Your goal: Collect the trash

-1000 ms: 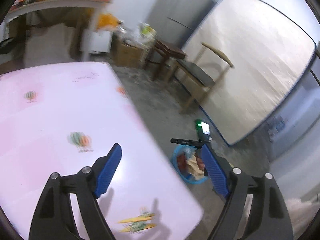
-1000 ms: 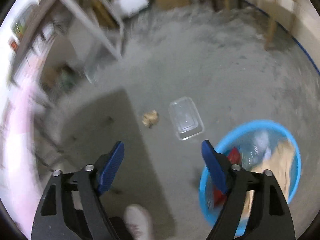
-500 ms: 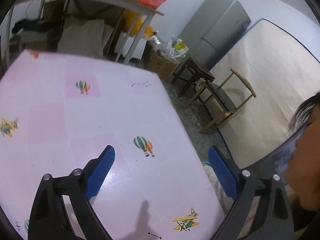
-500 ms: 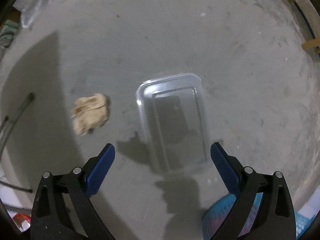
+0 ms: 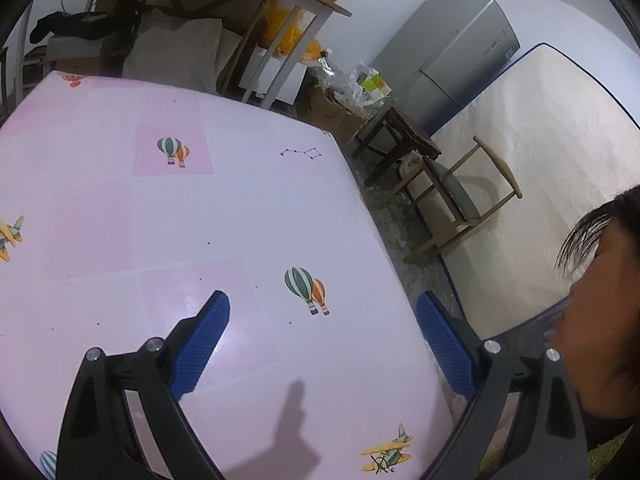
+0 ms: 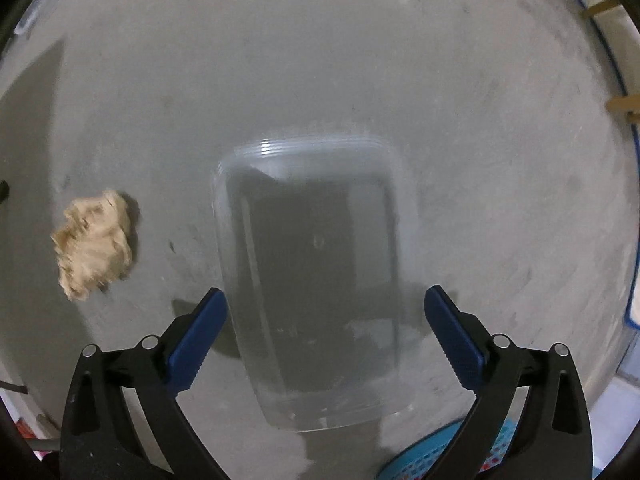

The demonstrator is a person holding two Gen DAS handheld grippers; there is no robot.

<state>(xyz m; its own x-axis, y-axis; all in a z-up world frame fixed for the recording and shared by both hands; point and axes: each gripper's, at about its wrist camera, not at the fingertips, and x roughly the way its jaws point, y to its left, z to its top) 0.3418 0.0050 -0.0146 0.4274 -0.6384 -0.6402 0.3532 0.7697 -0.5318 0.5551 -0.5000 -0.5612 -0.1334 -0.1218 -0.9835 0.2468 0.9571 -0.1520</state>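
A clear plastic container [image 6: 316, 272] lies on the grey concrete floor, straight below my right gripper [image 6: 326, 300]. That gripper points down and stands open, its blue pads on either side of the container and not touching it. A crumpled beige paper wad [image 6: 94, 242] lies on the floor to the container's left. The rim of a blue basket [image 6: 420, 456] shows at the bottom right. My left gripper [image 5: 322, 306] hangs open over a pink tablecloth [image 5: 120, 220] with nothing between its pads.
In the left wrist view a wooden chair [image 5: 460, 196], a dark stool [image 5: 394, 142], a grey fridge [image 5: 456, 52] and a mattress [image 5: 544, 168] leaning on the wall stand beyond the table. A person's head [image 5: 600, 320] is at the right edge.
My right gripper has dropped toward the floor and now hangs close over the clear container, which looms much larger. The left gripper swung over the table, and the basket left its view.
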